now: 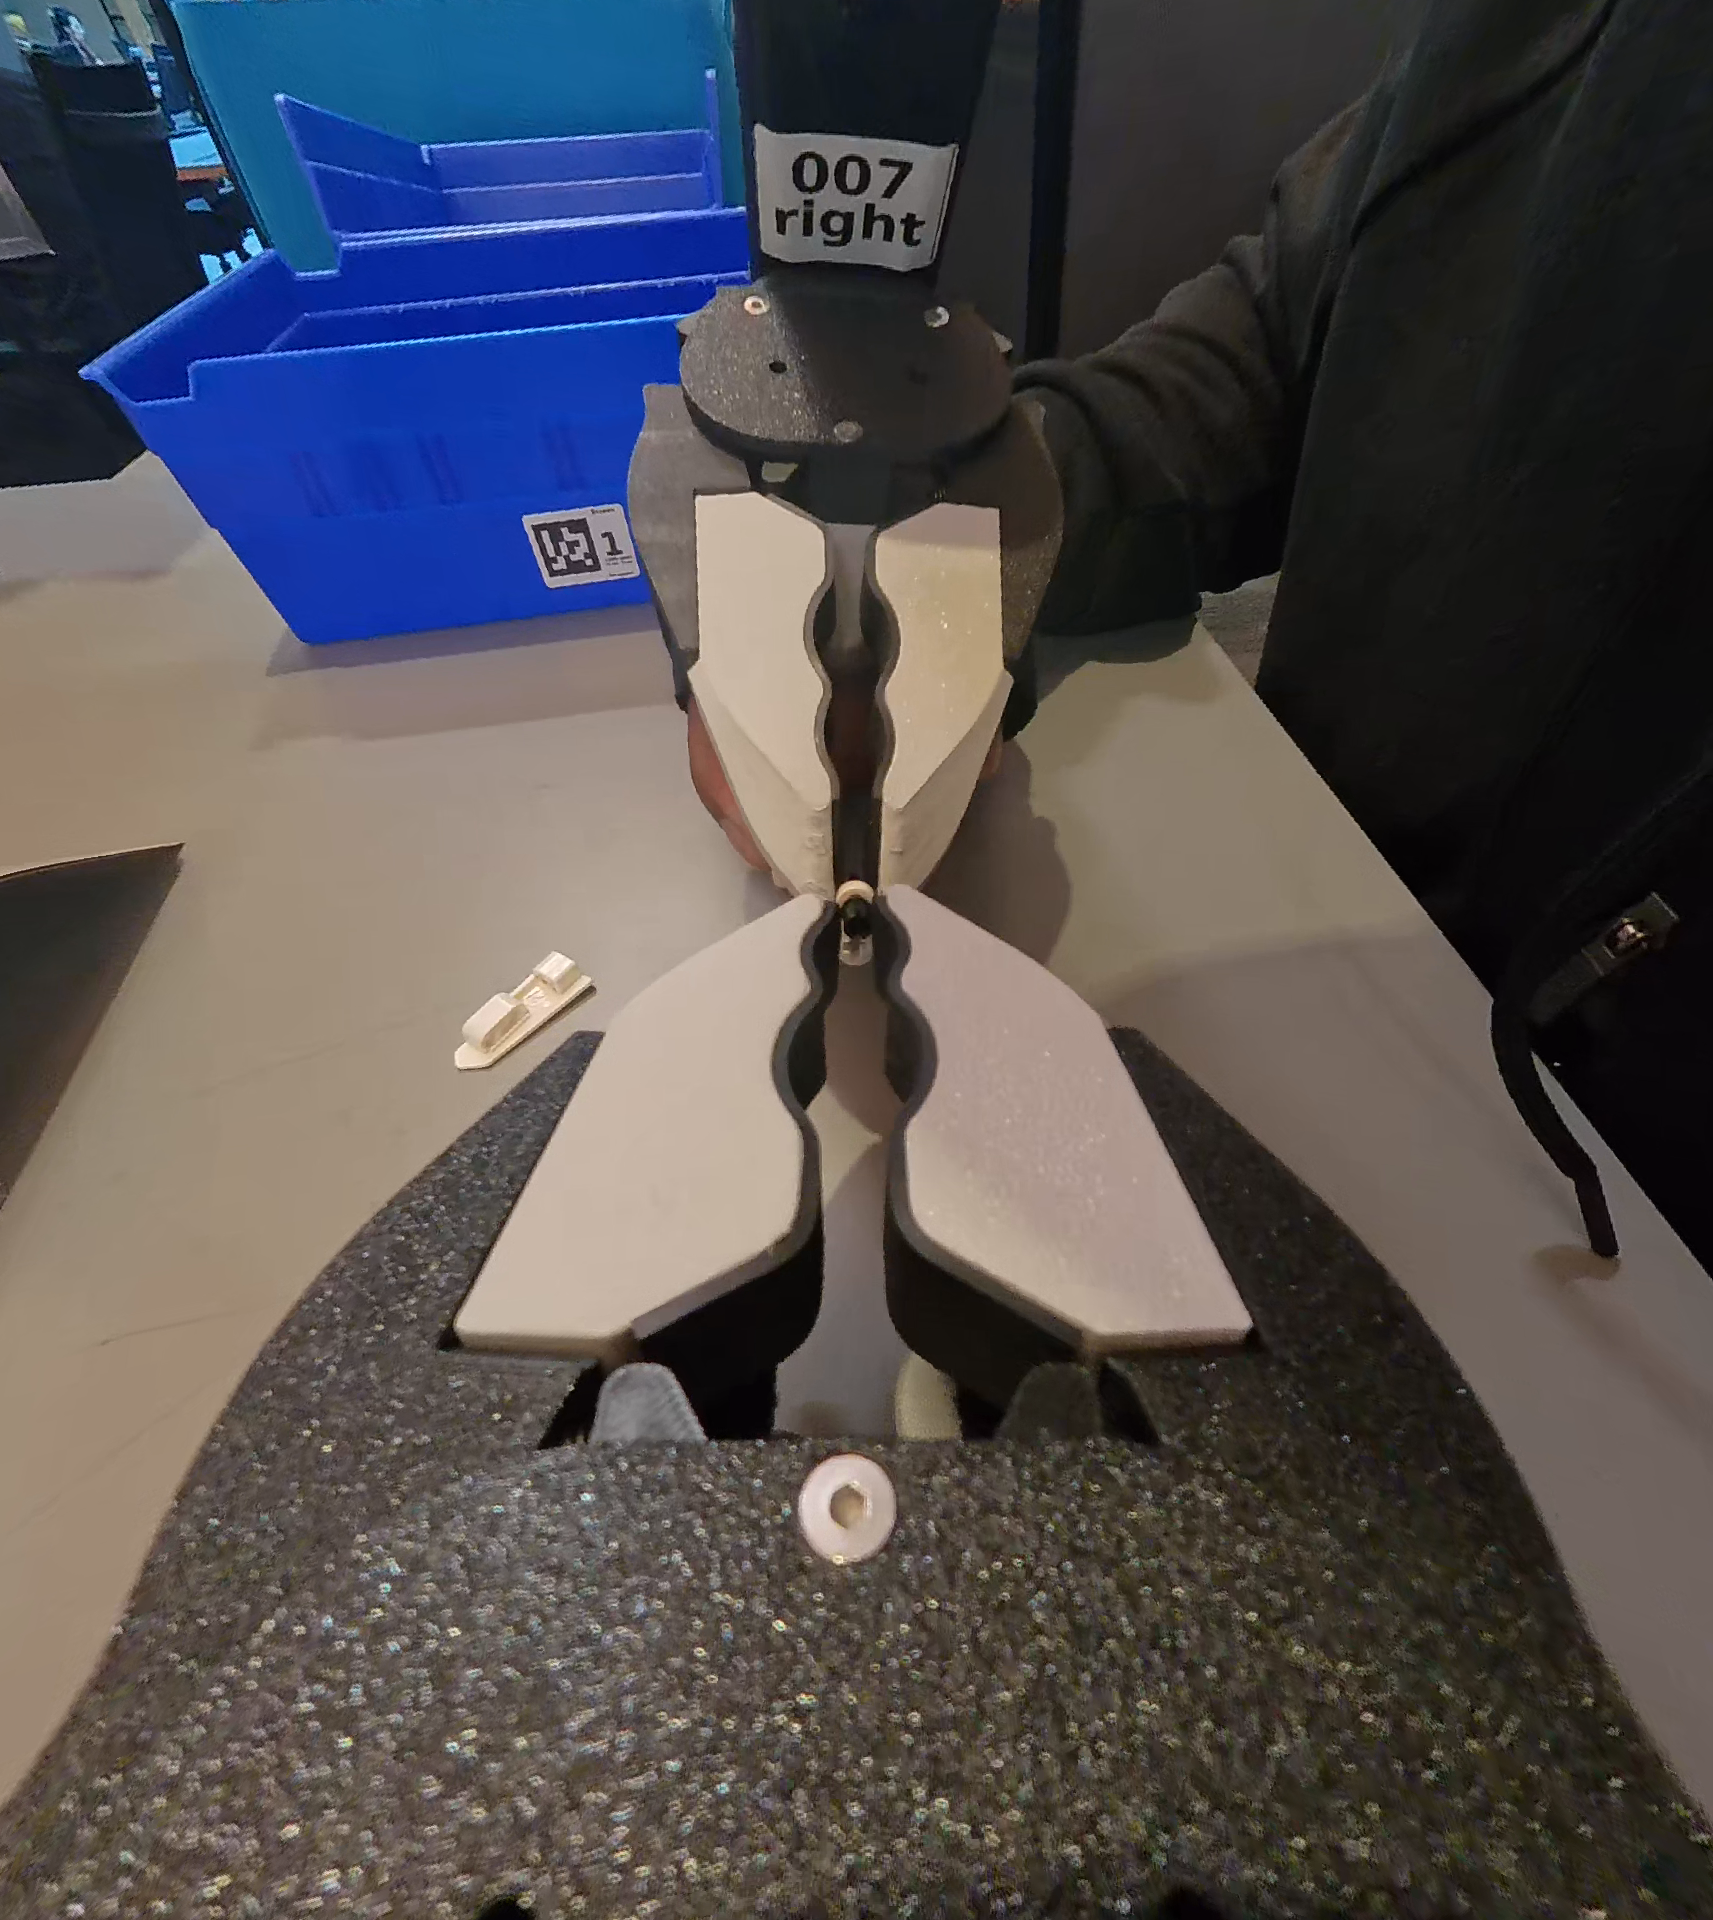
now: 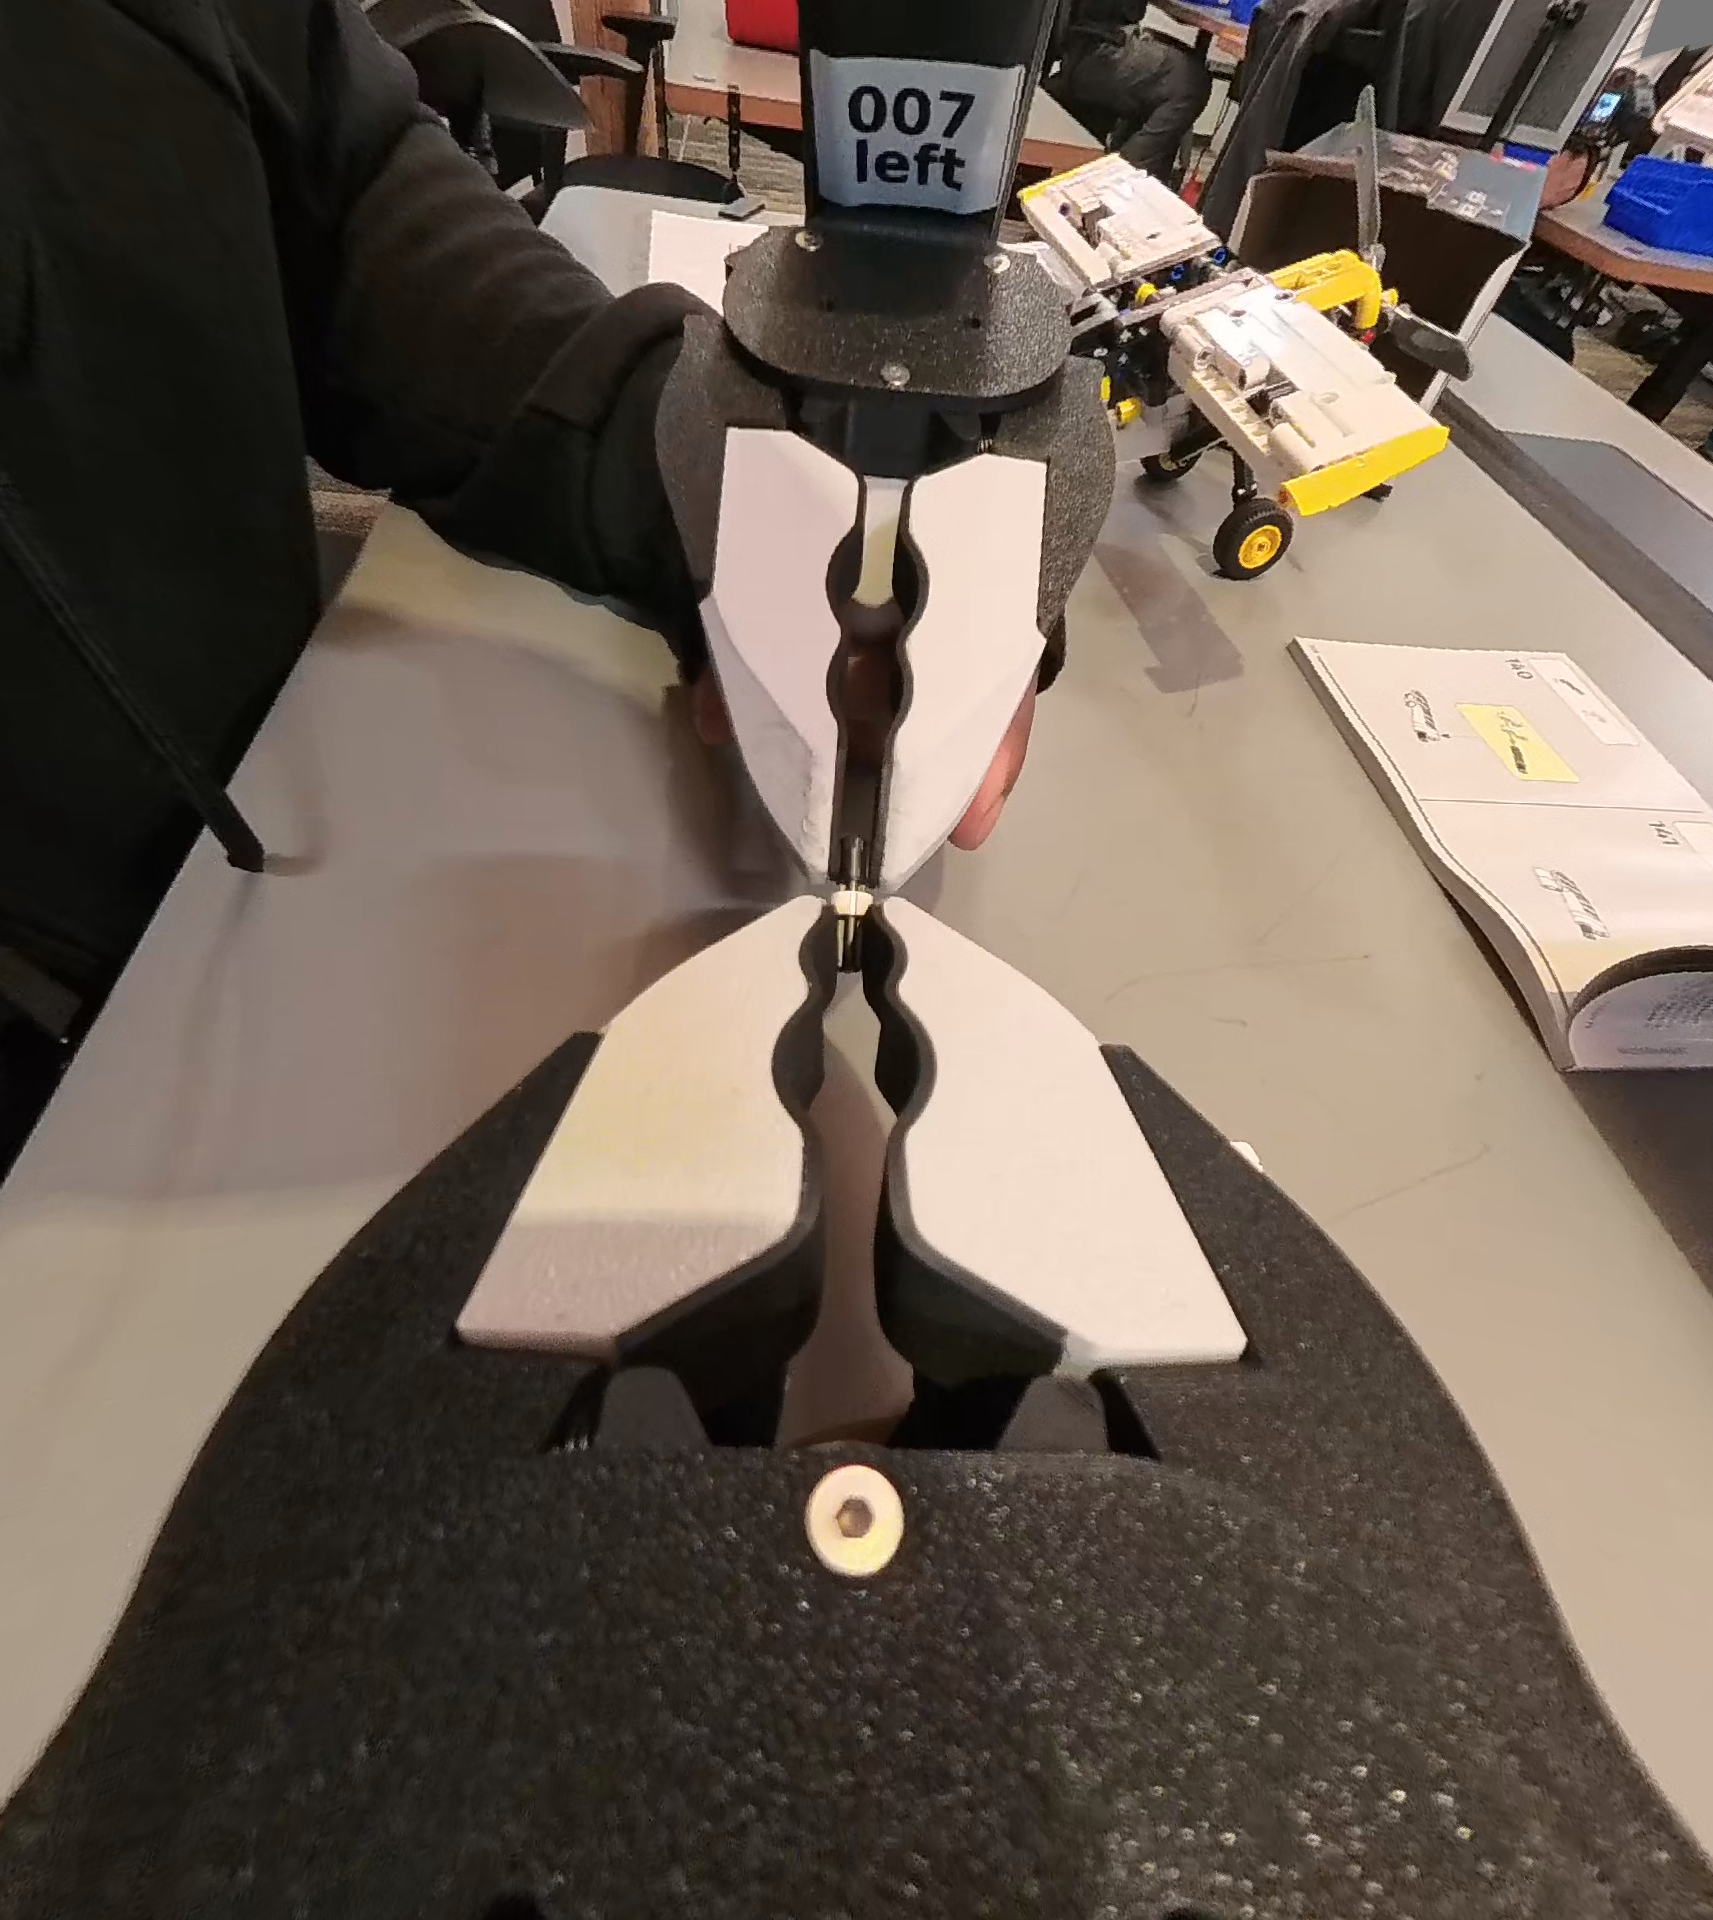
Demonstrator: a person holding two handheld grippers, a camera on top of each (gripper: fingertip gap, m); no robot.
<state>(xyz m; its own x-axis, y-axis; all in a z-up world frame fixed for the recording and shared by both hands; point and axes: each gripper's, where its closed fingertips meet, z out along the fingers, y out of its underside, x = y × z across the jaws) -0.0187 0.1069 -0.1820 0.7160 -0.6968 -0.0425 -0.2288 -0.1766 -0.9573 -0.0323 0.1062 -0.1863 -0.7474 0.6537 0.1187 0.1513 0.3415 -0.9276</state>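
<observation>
- On the grey tabletop (image 1: pixel 312 831) everything else is carried; its near edge is taken up by a person in a dark jacket (image 1: pixel 1558 520).
- Stacked blue bins (image 1: pixel 416 436) are seen at the far end in the left wrist view, with a square marker tag on the front one.
- A white-and-yellow brick-built model (image 2: pixel 1278 364) on wheels is seen at the far end in the right wrist view, well apart from both grippers.
- An open instruction booklet (image 2: pixel 1558 831) is laid flat off to one side of the right gripper (image 2: pixel 847 916).
- The left gripper (image 1: pixel 852 920) and the right gripper are held tip to tip above the tabletop, pointed at each other, fingertips nearly touching.
- A small white clip-like part (image 1: pixel 525 1008) is left lying on the tabletop just beside the left gripper, gripped by nothing.
- A small dark pin (image 1: pixel 852 916) is bridged across the two sets of fingertips: both grippers are clenched, the left on one end, the right on the thinner other end. Whether it is one piece or two mated pieces cannot be told.
- A cream collar (image 2: pixel 849 900) is seated on the pin exactly at the junction, between the two pairs of tips.
</observation>
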